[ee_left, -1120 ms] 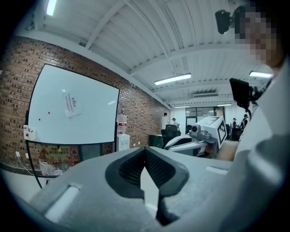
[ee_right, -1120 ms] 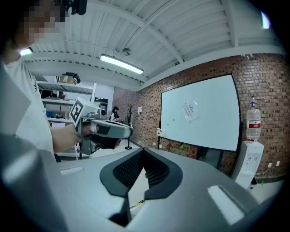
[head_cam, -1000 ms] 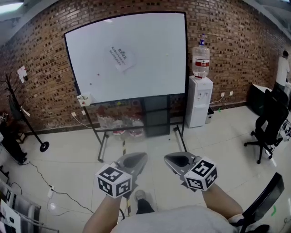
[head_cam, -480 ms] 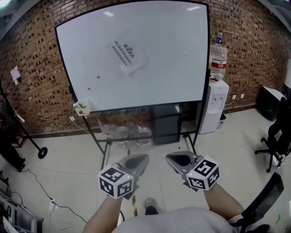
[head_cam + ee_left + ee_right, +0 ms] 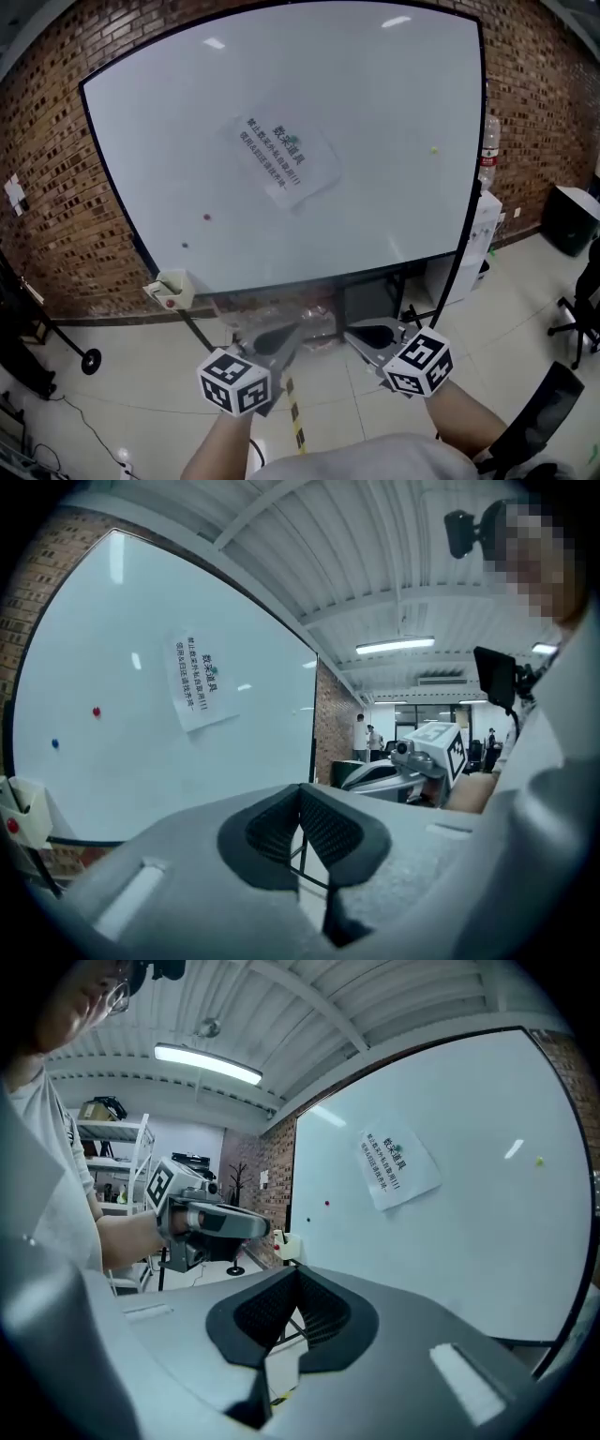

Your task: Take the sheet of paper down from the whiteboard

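Head view, step: approach. The sheet of paper [image 5: 286,161] was still stuck, tilted, on the upper middle of the whiteboard [image 5: 403,206], untouched.
Head view, grippers: the left hand-held gripper [image 5: 277,337] and right hand-held gripper [image 5: 368,334] were side by side, low in front of the whiteboard's bottom edge and well apart from the sheet.
Left gripper view, jaws: pads together, nothing between them. The sheet [image 5: 199,682] was high on the whiteboard, up and left of the tips.
Right gripper view, jaws: pads together, empty. The sheet [image 5: 398,1168] was above and right of the tips, and the left hand-held gripper [image 5: 239,1224] was level alongside.
Next move (judged): raise one gripper to the sheet, open its jaws, pinch a free edge or corner, then peel it off without tearing.
Change from earlier frames: the whiteboard filled much more of the head view and the sheet's print looked larger. The grippers kept the same paired pose, jaws unchanged.
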### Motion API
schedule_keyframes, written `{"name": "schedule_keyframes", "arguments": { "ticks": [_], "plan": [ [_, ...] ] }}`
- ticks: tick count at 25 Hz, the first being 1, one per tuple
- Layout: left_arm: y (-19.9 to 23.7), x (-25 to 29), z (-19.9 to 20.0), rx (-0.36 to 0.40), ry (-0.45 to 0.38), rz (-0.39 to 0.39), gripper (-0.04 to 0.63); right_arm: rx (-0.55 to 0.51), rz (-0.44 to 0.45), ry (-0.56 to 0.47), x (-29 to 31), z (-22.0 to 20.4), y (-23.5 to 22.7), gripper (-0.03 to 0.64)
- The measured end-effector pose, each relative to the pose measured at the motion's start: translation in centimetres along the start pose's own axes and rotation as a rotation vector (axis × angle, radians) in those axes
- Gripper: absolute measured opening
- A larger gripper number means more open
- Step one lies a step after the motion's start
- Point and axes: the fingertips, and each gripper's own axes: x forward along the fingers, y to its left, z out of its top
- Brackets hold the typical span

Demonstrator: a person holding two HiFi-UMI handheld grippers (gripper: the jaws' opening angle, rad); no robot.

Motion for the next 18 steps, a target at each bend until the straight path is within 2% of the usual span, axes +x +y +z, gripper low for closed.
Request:
{"name": "schedule_keyframes", "arguments": {
  "ticks": [5, 18],
  "plan": [
    [2.9, 1.4, 2.5, 0.023, -0.021, -0.022, 0.002, -0.033, -0.028, -0.007, 2.5, 1.8, -2.3, -0.002],
    [10.5, 6.6, 4.0, 0.041, -0.026, -0.025, 0.002, -0.093, -0.042, -0.032, 8.5, 3.8, -9.5, -0.002]
  ]
}}
